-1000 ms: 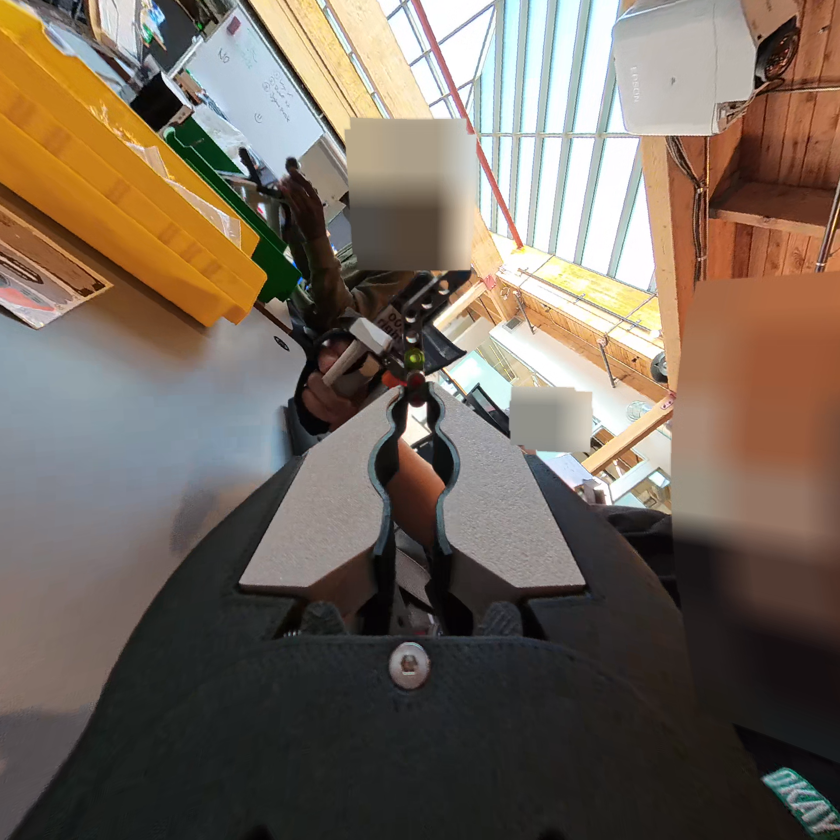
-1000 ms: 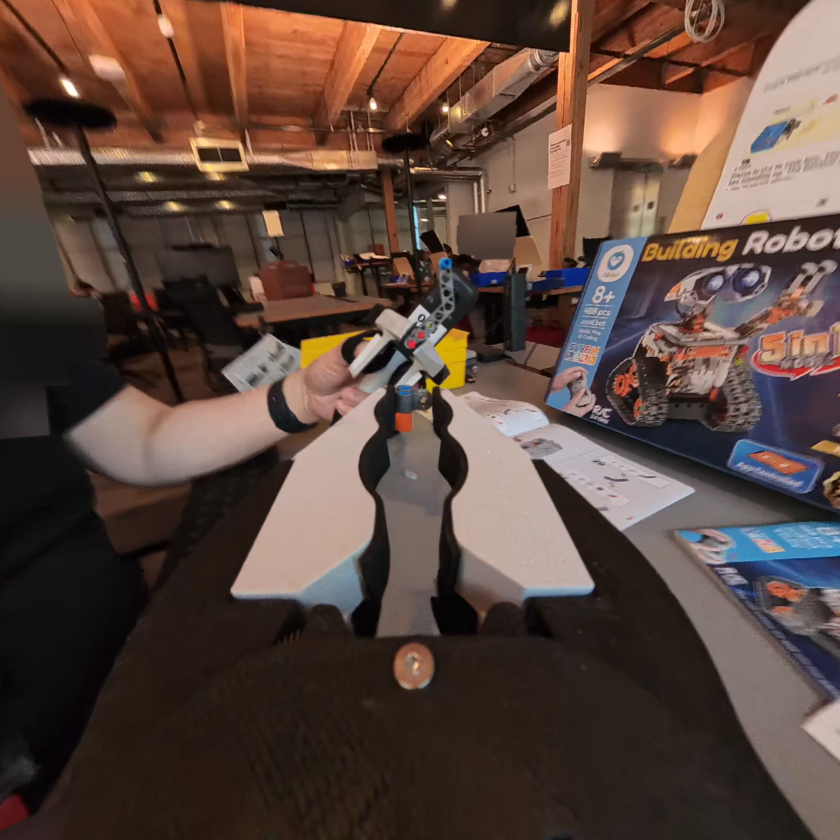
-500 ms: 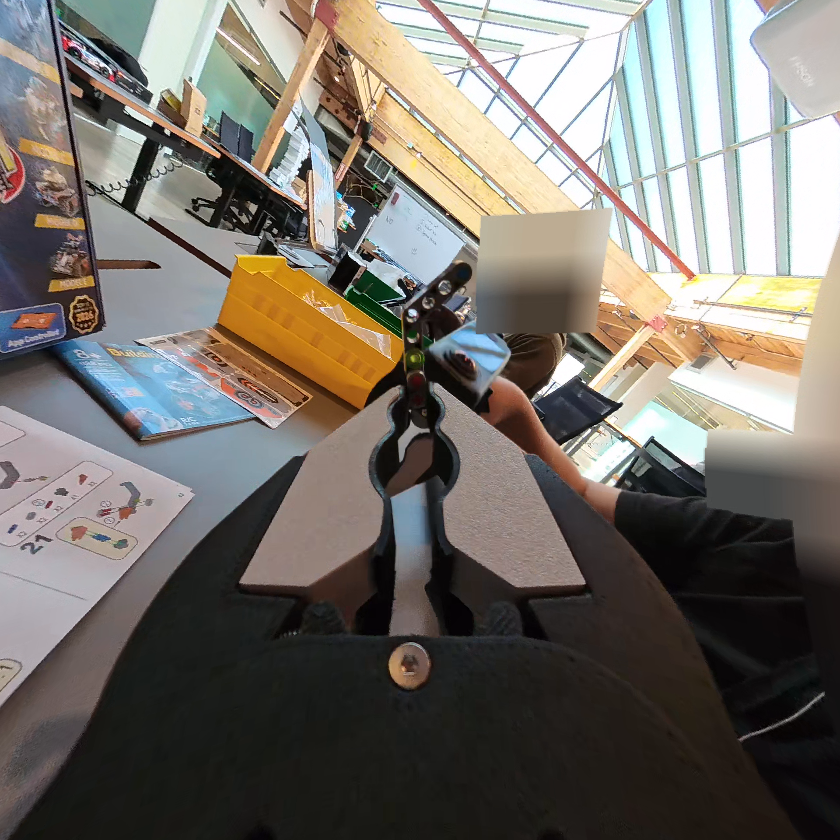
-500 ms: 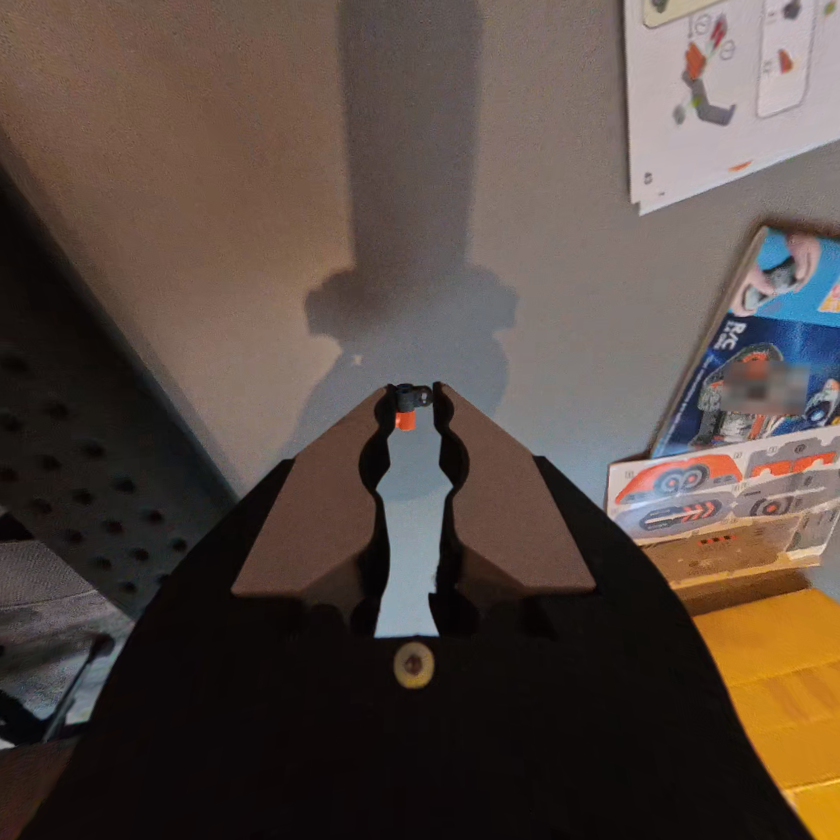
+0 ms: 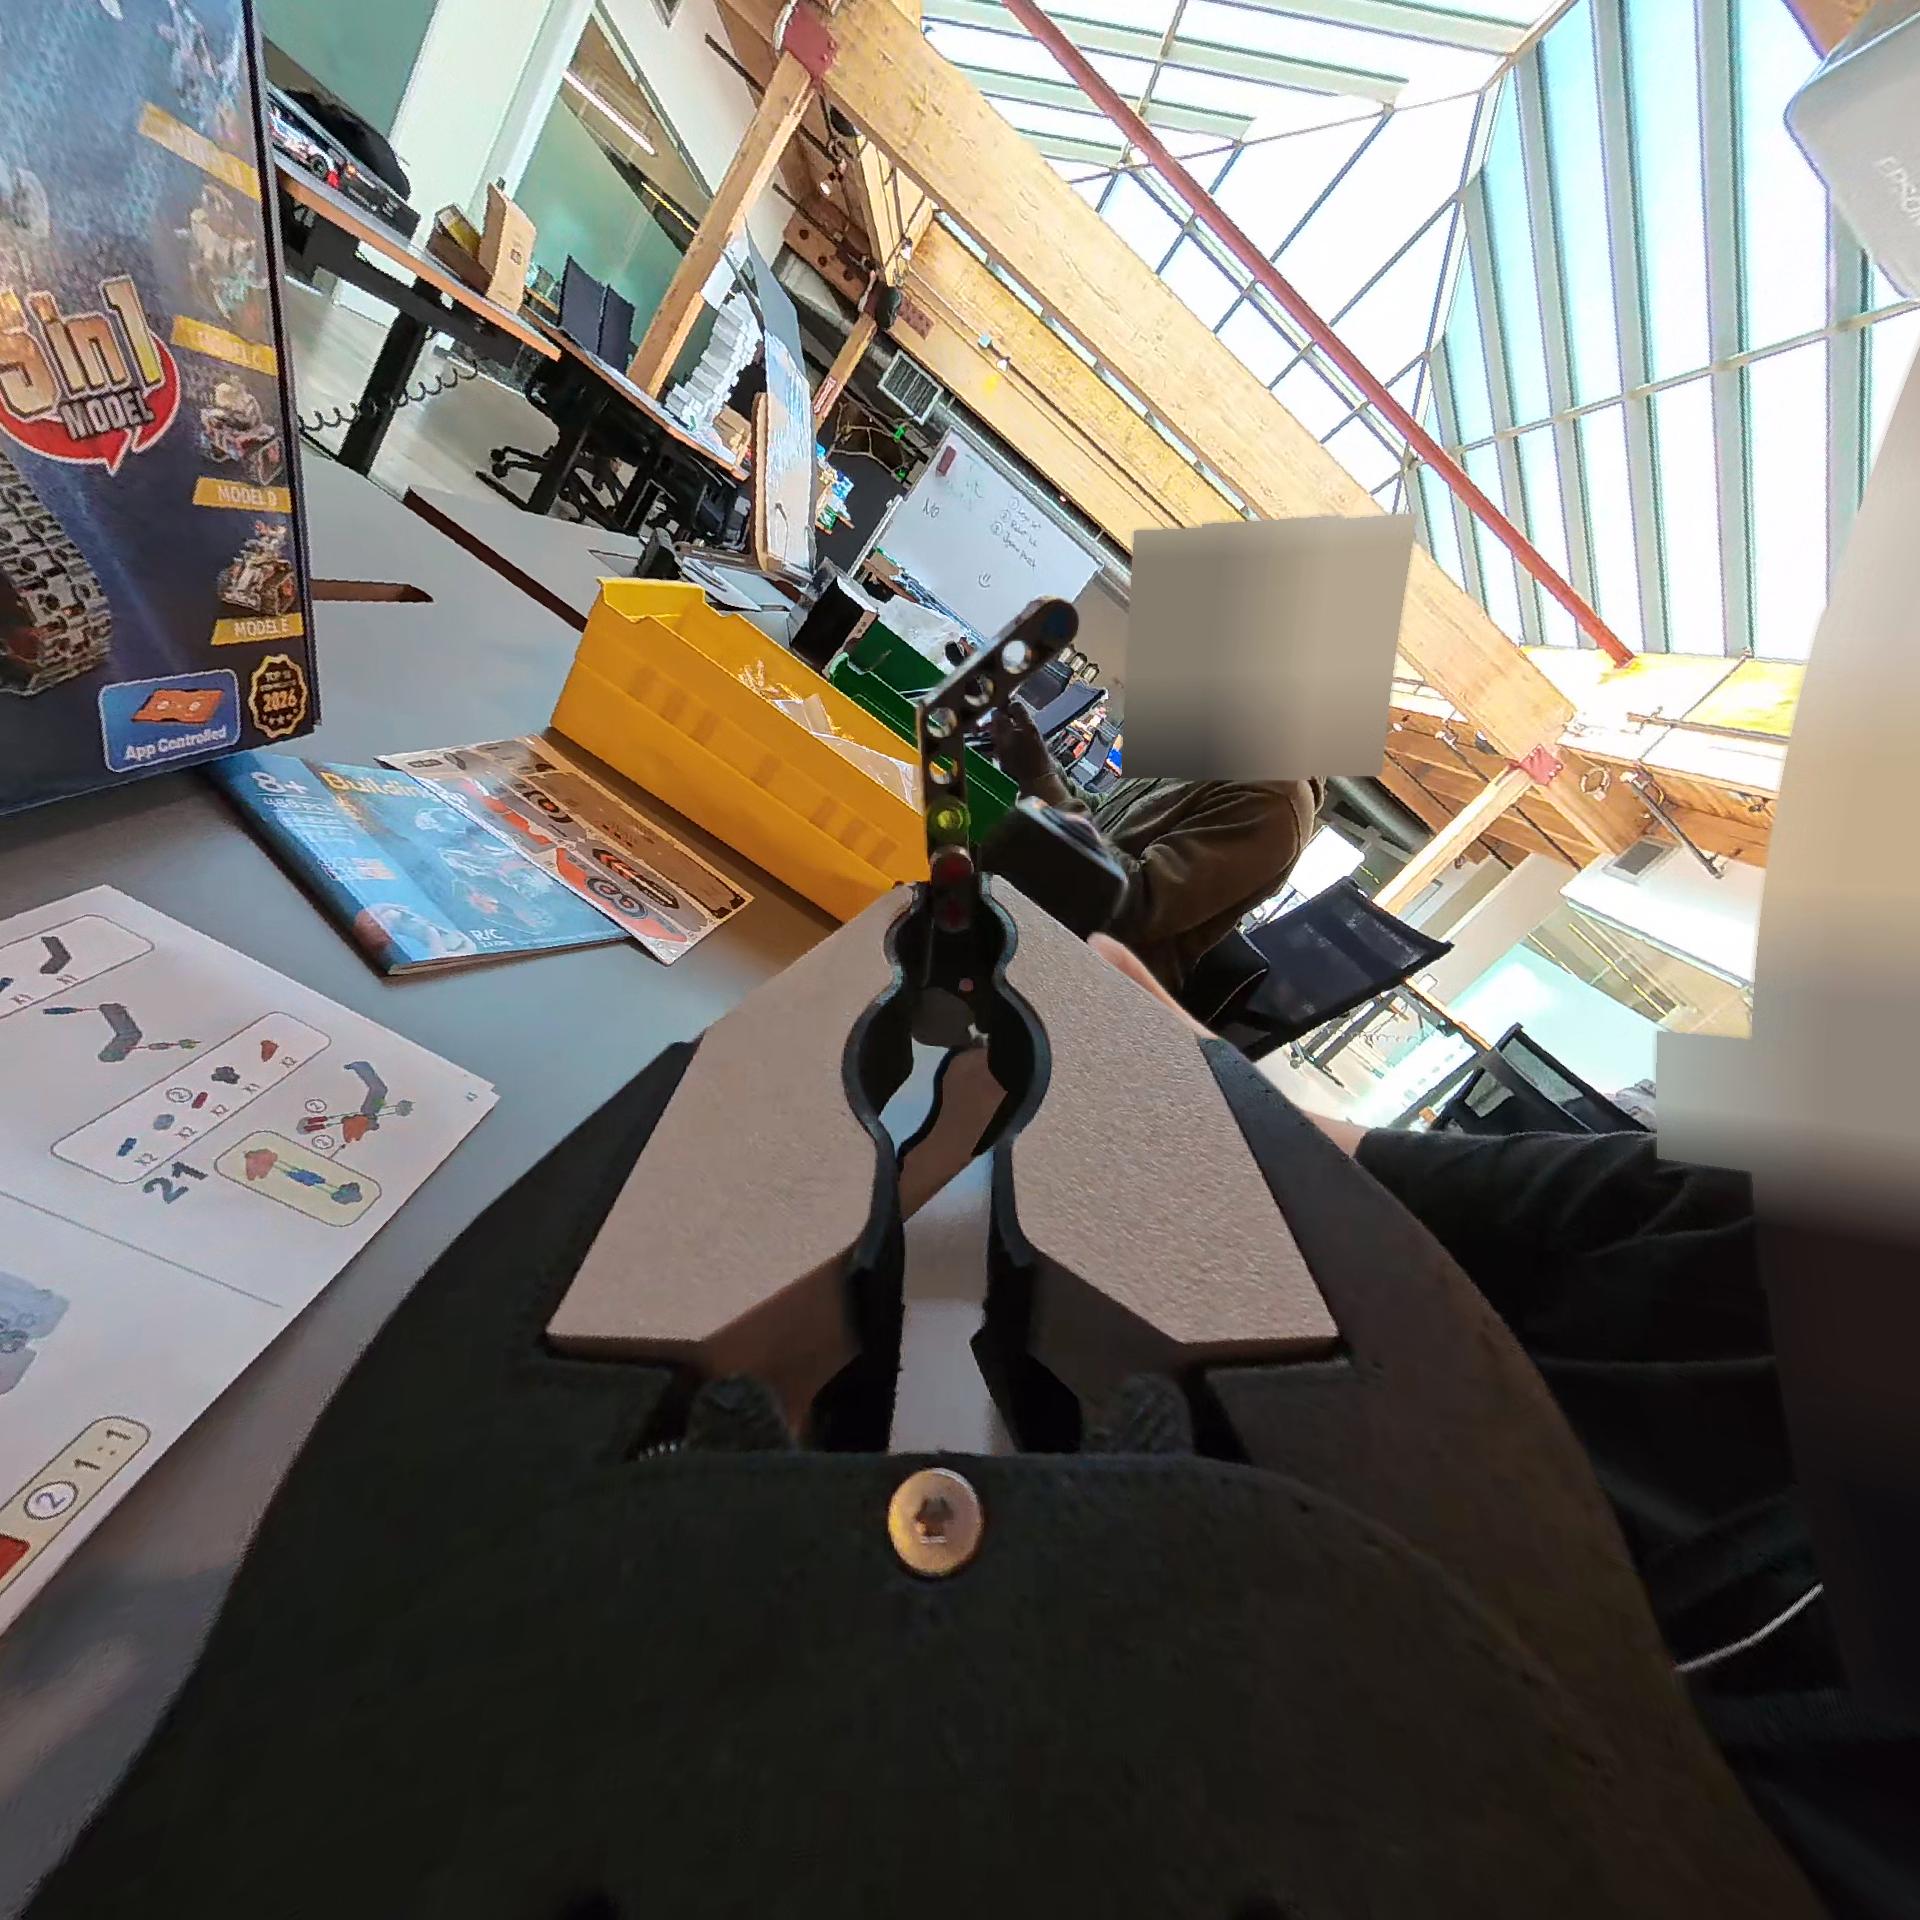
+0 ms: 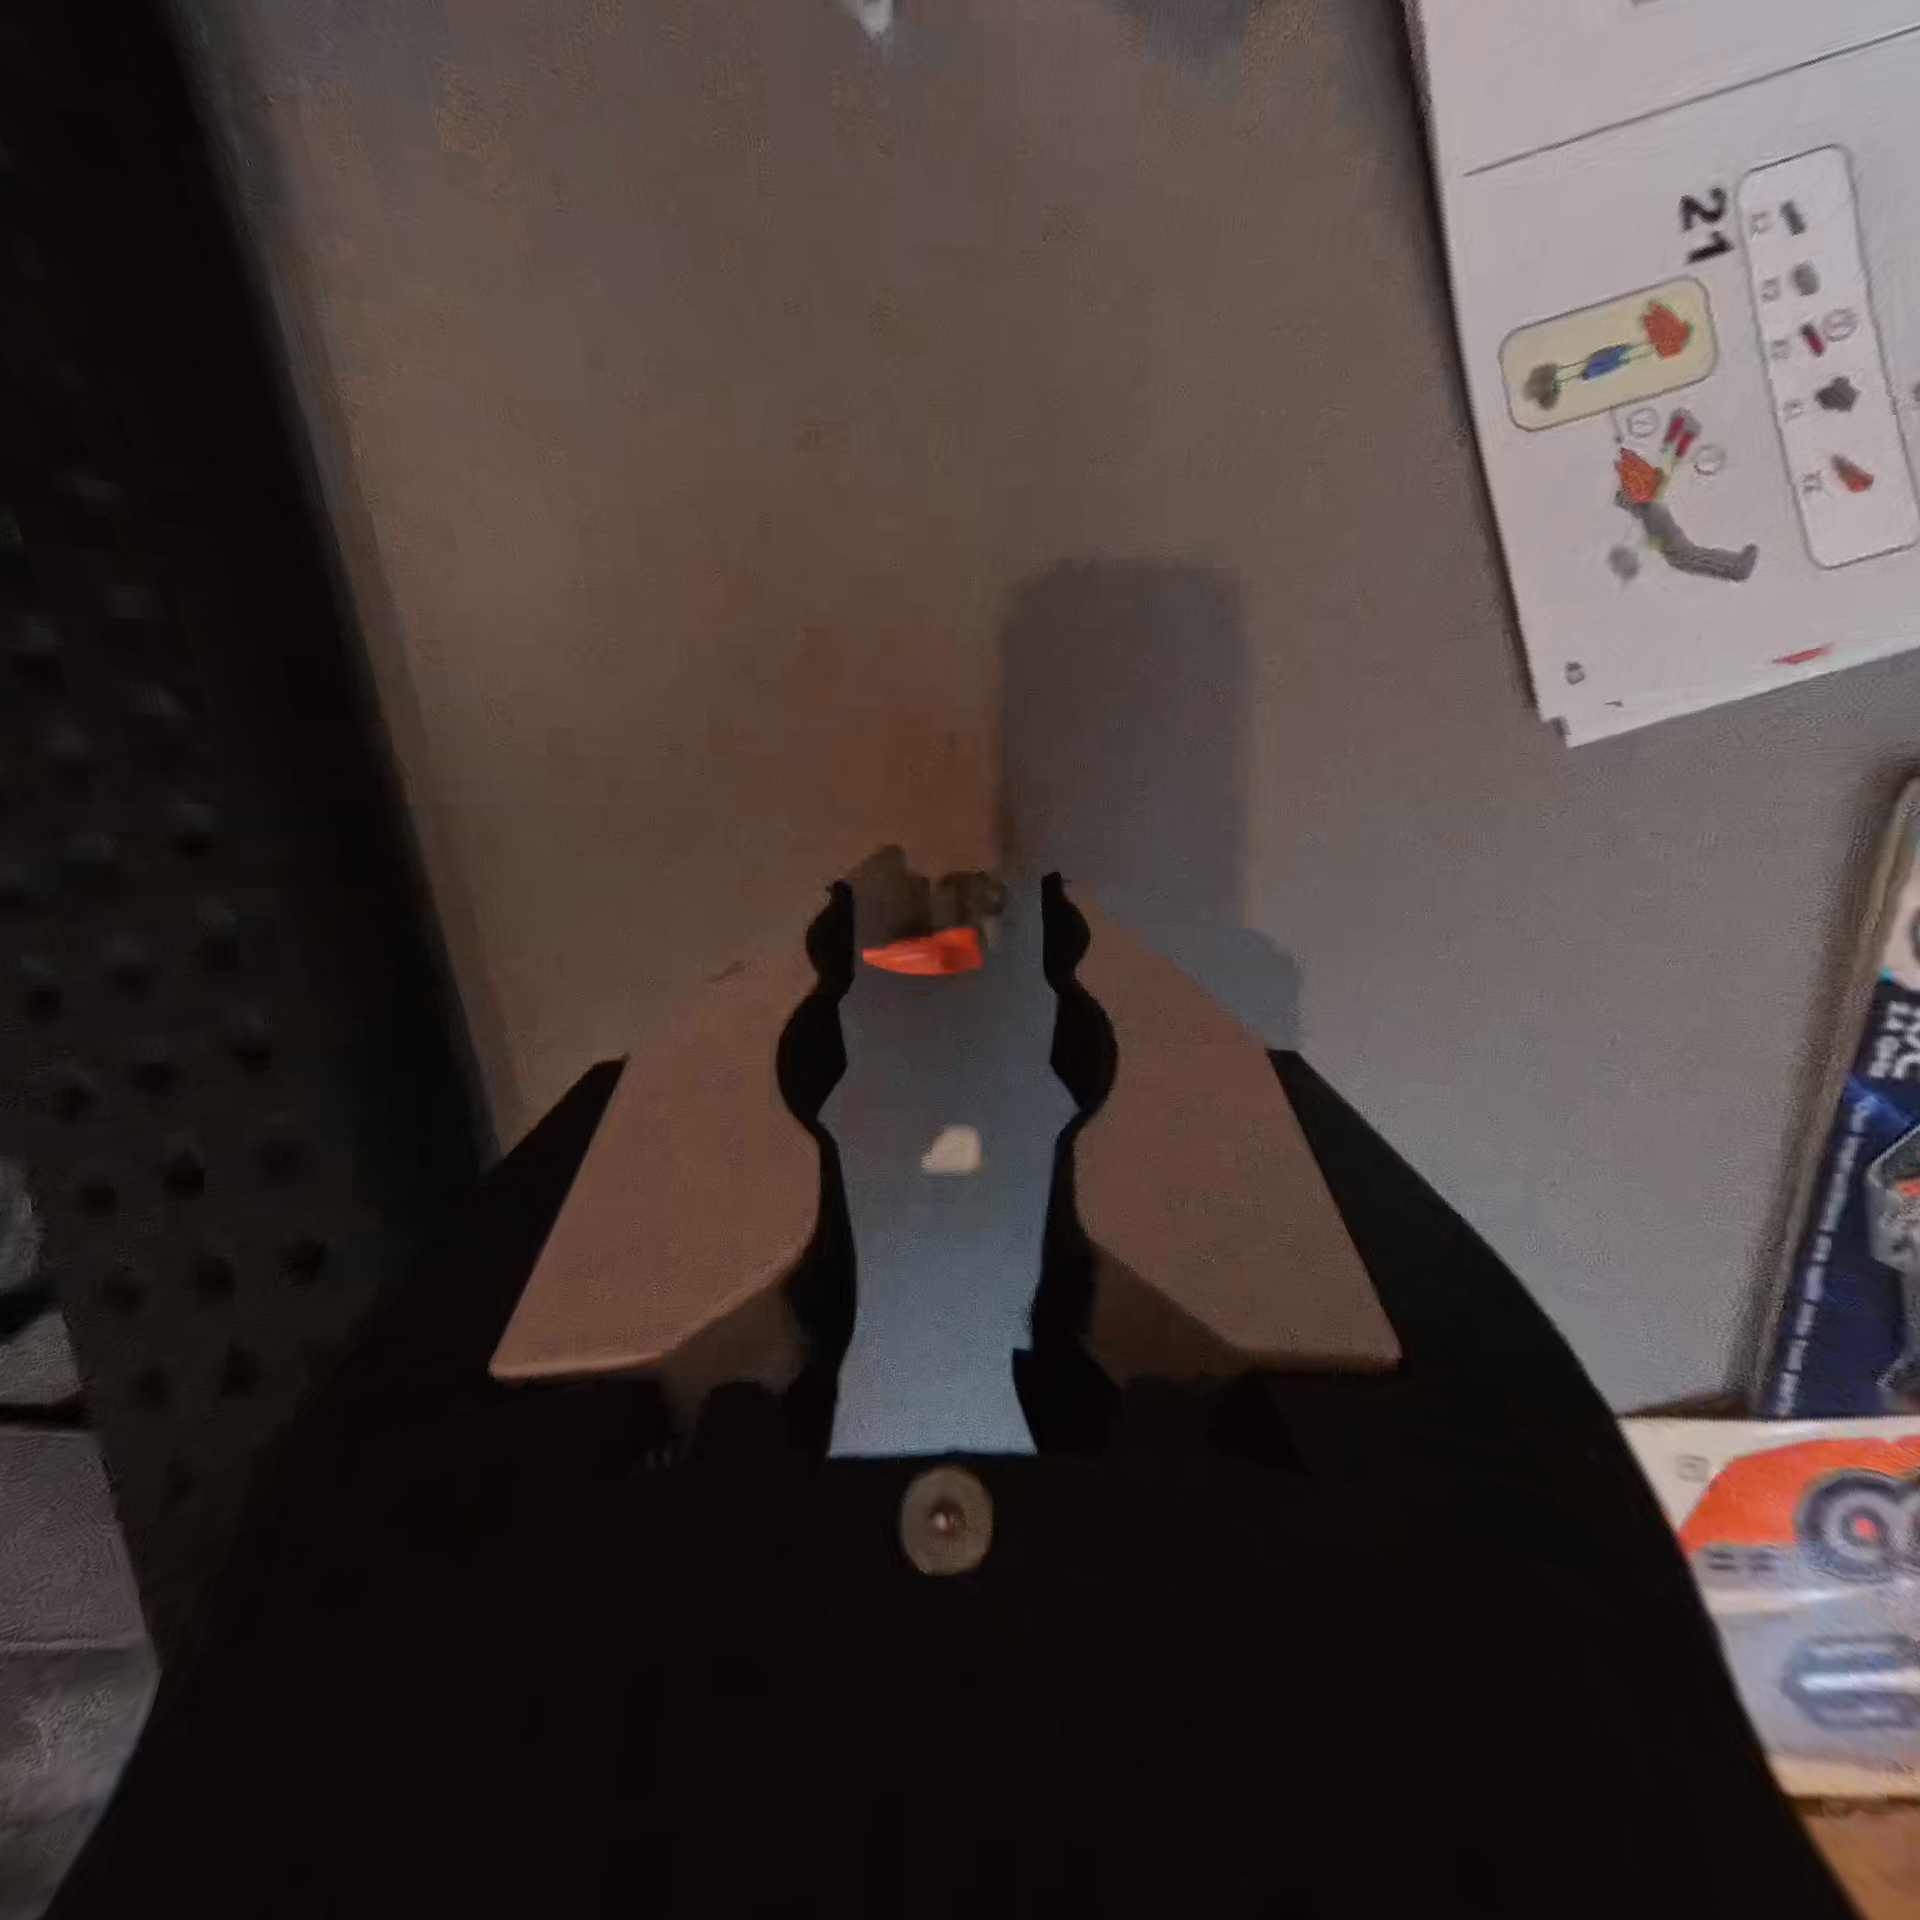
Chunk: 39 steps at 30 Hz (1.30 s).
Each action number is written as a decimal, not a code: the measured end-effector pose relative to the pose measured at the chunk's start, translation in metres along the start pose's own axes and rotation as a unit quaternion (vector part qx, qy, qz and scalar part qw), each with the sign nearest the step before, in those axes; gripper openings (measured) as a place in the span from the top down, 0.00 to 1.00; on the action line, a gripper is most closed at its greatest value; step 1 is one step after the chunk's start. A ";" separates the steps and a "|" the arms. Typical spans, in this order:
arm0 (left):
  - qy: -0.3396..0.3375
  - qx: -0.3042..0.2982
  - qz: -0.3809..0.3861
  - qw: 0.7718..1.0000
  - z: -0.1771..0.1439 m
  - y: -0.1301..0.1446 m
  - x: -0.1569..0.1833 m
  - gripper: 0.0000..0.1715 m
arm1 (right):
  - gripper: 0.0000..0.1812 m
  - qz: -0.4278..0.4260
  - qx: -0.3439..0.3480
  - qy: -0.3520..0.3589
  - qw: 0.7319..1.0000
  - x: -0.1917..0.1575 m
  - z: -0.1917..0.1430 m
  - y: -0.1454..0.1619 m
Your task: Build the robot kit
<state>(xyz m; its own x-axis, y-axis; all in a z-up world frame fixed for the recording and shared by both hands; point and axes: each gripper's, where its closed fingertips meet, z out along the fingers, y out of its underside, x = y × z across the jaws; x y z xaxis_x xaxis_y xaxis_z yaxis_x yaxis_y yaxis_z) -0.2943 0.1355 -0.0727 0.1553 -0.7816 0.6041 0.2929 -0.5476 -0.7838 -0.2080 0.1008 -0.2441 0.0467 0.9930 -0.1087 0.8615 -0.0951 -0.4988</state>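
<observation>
My left gripper (image 5: 951,914) pinches one bent, holed beam (image 5: 961,727), upright, carrying one green and one red peg. My right gripper (image 6: 945,914) hangs parted over the grey table (image 6: 727,416), one small orange-and-grey piece (image 6: 925,935) lying loose between its tips. Beyond: one instruction sheet (image 5: 177,1101), two booklets (image 5: 457,862), one yellow bin (image 5: 727,748).

One yellow bin (image 5: 727,748), one green bin (image 5: 894,675), one toy box (image 5: 135,395), one booklet (image 5: 436,862), one instruction sheet (image 5: 187,1091), one perforated beam (image 5: 971,707), two hand-held grippers, left (image 5: 948,904) and right (image 6: 945,894)
</observation>
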 end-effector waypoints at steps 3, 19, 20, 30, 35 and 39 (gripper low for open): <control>0.003 0.001 -0.004 1.000 0.000 0.000 0.001 0.97 | 0.85 0.112 0.155 -0.048 0.980 0.001 -0.019 -0.004; -0.001 0.006 -0.008 1.000 0.000 -0.002 0.000 0.97 | 0.96 0.114 0.154 0.190 0.963 0.016 -0.023 0.012; -0.001 0.008 -0.008 1.000 -0.001 -0.003 0.000 0.97 | 0.96 0.066 0.122 0.238 0.961 0.022 -0.028 0.014; -0.012 0.014 -0.016 1.000 -0.005 -0.005 -0.009 0.97 | 0.95 -0.271 -0.109 0.424 0.857 0.027 -0.025 0.036; -0.011 0.016 -0.025 1.000 -0.005 -0.005 -0.011 0.97 | 0.90 -0.231 -0.081 0.393 0.886 0.016 -0.024 0.037; -0.007 0.014 -0.027 1.000 -0.005 -0.004 -0.010 0.97 | 0.85 -0.094 0.032 0.323 0.941 0.011 -0.036 0.025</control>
<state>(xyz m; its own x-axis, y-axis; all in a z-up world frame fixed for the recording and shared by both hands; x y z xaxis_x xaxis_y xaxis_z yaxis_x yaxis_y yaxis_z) -0.3014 0.1446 -0.0765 0.1524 -0.7465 0.6477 0.3279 -0.5801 -0.7456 -0.1679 0.1120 -0.2268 0.2115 0.8269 0.5211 0.8543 0.1027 -0.5096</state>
